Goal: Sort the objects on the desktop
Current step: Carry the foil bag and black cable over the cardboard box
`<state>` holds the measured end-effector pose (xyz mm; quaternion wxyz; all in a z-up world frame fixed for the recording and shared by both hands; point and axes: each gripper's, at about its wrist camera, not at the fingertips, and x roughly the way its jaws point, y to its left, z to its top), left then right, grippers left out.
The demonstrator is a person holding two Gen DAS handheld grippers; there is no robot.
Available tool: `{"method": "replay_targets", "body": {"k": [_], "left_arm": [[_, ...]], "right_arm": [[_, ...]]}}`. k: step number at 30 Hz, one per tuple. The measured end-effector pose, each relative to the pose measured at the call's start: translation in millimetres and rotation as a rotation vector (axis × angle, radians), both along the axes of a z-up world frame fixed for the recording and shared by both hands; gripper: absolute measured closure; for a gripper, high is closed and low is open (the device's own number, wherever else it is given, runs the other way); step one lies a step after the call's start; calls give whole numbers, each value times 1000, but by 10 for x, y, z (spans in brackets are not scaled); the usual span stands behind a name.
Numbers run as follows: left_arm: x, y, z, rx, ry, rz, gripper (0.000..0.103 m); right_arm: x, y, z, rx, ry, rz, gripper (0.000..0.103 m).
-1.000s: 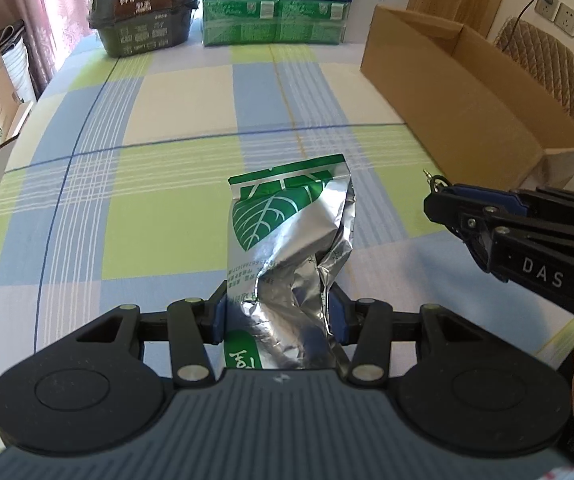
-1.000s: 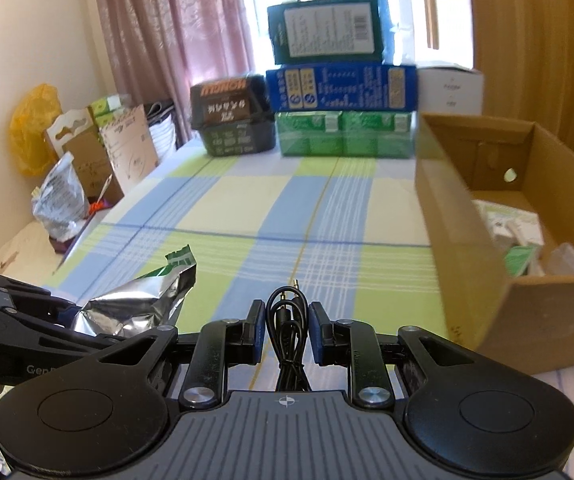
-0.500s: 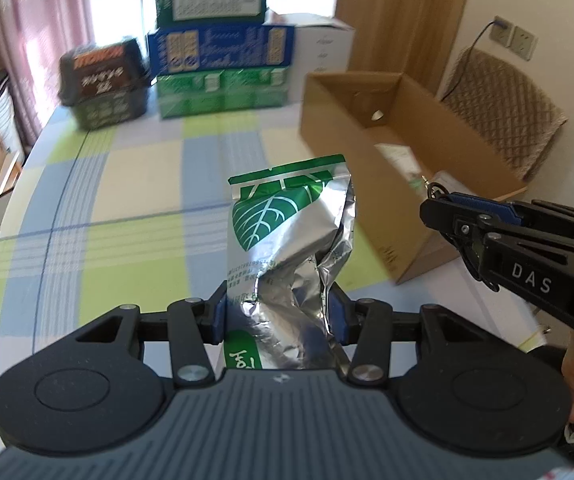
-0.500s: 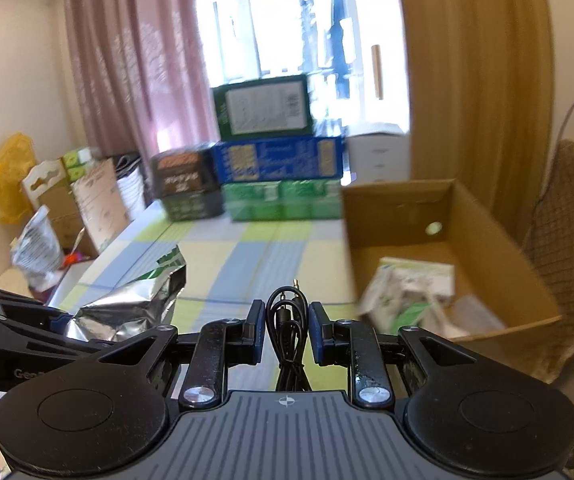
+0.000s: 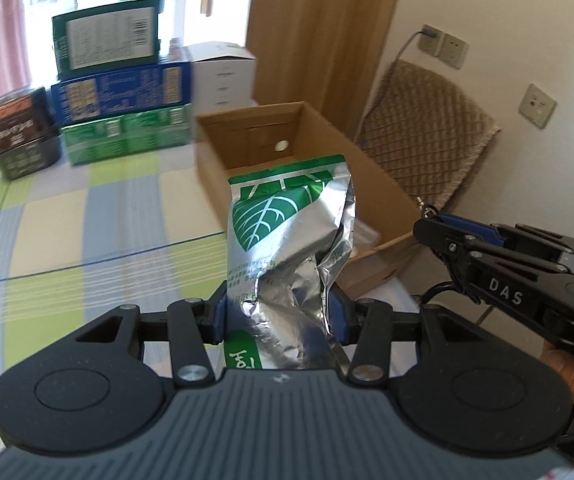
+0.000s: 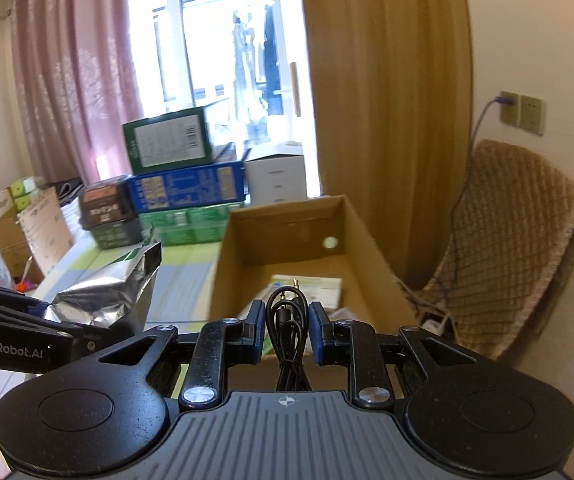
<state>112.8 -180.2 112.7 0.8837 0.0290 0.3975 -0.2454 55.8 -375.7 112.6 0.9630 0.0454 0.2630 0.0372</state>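
My left gripper (image 5: 277,312) is shut on a crumpled silver foil bag with a green leaf print (image 5: 287,240), held up in the air in front of the open cardboard box (image 5: 383,192). My right gripper (image 6: 286,330) is shut on a coiled black audio cable (image 6: 285,316), held above the near end of the box (image 6: 239,256). The right gripper also shows at the right of the left wrist view (image 5: 431,228). The foil bag shows at the left of the right wrist view (image 6: 115,292). Paper packets (image 6: 311,286) lie inside the box.
Stacked green, blue and white cartons (image 5: 119,92) and a dark container (image 5: 19,132) stand at the table's far edge. The checked tablecloth (image 5: 87,220) lies left of the box. A chair with a woven cover (image 6: 519,240) stands right of the box by the wall.
Both grippers have risen and swung right toward the cardboard box, each carrying its object. The box interior has come into view below the cable.
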Motion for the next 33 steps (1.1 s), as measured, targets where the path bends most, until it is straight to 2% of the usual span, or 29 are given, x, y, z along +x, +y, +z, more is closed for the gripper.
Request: {"method": "replay_targets", "body": {"k": [7, 13, 20, 33], "left_arm": [[55, -449, 24, -30, 19, -40, 61], [127, -664, -11, -48, 39, -57, 61], [241, -763, -65, -49, 51, -56, 61], [690, -834, -205, -68, 89, -19, 61]], "right_arm": [[-18, -316, 7, 3, 12, -34, 83], [42, -478, -35, -4, 26, -47, 83], [226, -509, -63, -12, 36, -28, 83], [707, -536, -138, -33, 68, 12, 83]]}}
